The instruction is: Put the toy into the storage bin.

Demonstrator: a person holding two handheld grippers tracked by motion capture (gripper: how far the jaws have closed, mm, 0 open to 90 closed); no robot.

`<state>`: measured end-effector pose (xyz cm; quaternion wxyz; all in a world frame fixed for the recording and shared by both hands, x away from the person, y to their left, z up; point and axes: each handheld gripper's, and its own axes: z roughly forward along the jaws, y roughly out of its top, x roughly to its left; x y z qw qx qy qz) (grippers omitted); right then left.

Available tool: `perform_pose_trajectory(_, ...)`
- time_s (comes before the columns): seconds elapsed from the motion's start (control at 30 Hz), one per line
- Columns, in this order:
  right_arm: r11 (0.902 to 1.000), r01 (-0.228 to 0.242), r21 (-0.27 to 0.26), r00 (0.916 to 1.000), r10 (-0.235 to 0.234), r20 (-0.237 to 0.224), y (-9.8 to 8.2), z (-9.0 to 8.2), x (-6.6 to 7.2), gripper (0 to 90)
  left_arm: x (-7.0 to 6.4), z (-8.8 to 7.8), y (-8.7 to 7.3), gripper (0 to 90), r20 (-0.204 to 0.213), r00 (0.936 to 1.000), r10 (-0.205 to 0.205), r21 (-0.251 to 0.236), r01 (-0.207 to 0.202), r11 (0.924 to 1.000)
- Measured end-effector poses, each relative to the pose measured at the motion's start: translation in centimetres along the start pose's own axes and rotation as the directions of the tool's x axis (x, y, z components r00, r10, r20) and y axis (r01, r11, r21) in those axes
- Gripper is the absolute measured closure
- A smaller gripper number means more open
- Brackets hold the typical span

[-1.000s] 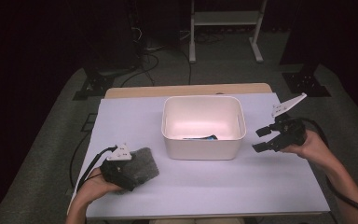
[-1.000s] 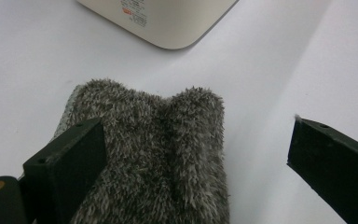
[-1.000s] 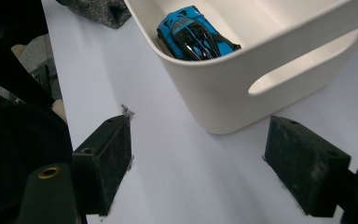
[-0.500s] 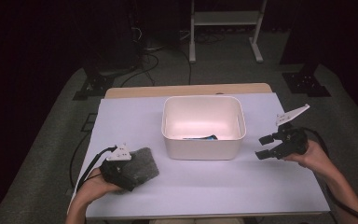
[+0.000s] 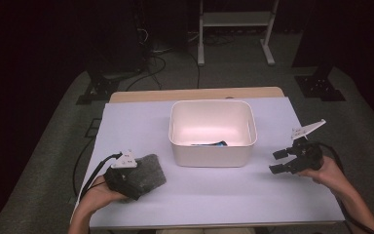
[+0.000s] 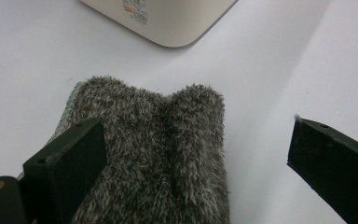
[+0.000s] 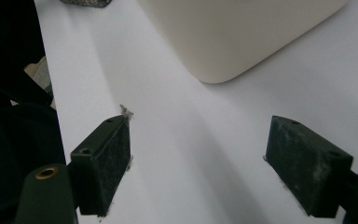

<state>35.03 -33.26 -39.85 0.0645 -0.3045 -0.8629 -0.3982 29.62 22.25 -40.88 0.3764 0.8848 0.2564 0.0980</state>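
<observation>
Two grippers are at work: the left gripper (image 6: 196, 154) stands wide open over a grey fuzzy cloth (image 6: 158, 154), one jaw on the fabric and the other clear on the surface (image 6: 270, 70), nothing clamped. Just beyond its jaws sits the white bin (image 5: 213, 131), holding what may be a blue item. The right gripper (image 7: 196, 163) gapes empty, bin ahead.

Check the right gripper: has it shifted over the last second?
Yes. The right gripper has dropped back from beside the white bin toward the table's near right edge, jaws open and empty.
</observation>
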Motion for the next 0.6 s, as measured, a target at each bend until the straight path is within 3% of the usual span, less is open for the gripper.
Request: perform_pose_trajectory(0.6,0.9993,-0.036,-0.008,0.9990,0.036,-0.025,-2.9,1.1,-0.3,20.4,0.0,-0.1,0.1,3.8,-0.003,1.0000,0.009,0.002,-0.009,1.0000)
